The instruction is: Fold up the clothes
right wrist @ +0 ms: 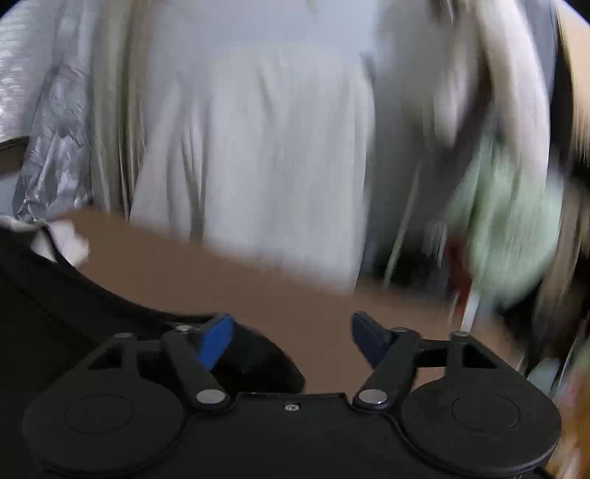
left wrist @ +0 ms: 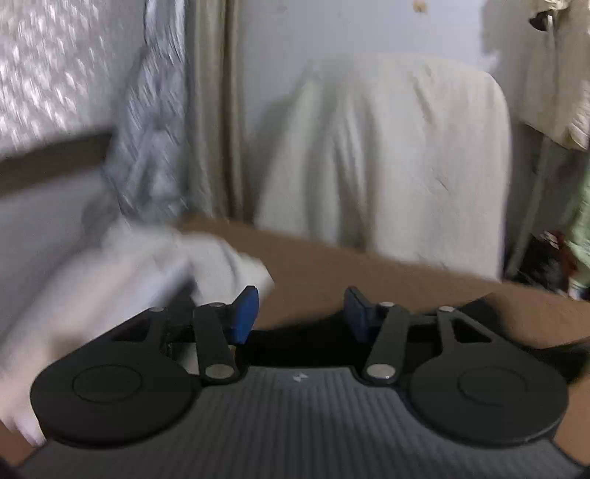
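Grippers both open, nothing between the blue pads in either view. Left gripper (left wrist: 300, 307): jaws parted about halfway, only brown counter (left wrist: 332, 272) showing in the gap; left pad (left wrist: 244, 313) sits just beside the edge of a white cloth (left wrist: 140, 265), contact can't be told thru the blur. Right gripper (right wrist: 291, 335): jaws wider apart, bare counter (right wrist: 228, 272) in the gap, nothing gripped; a black garment (right wrist: 48, 294) lies under and beside its left pad (right wrist: 215, 342), a fold of it bulging just behind the pad; whether pad touches fabric can't be told.

Clothes: white cloth is bunched on counter's left side in left wrist view, running down towards bottom-left corner. In right wrist view a small bit of white cloth (right wrist: 68, 239) shows at far left, touching the black garment's upper edge. Black garment covers lower-left of counter there.

No containers seen.

Counter is plain brown, its far edge running diagonally. Behind it stands sth tall draped in a cream sheet (left wrist: 387, 158), w/ rounded top corner. Left of that hang beige curtains (left wrist: 214, 110) and crinkly silver plastic (left wrist: 155, 129). Wall (left wrist: 332, 25) is pale. Right side: more pale fabric hanging (left wrist: 553, 73), plus a green blurred item (right wrist: 516, 228) and dark clutter below, too smeared to ID. Both views motion-blurred.
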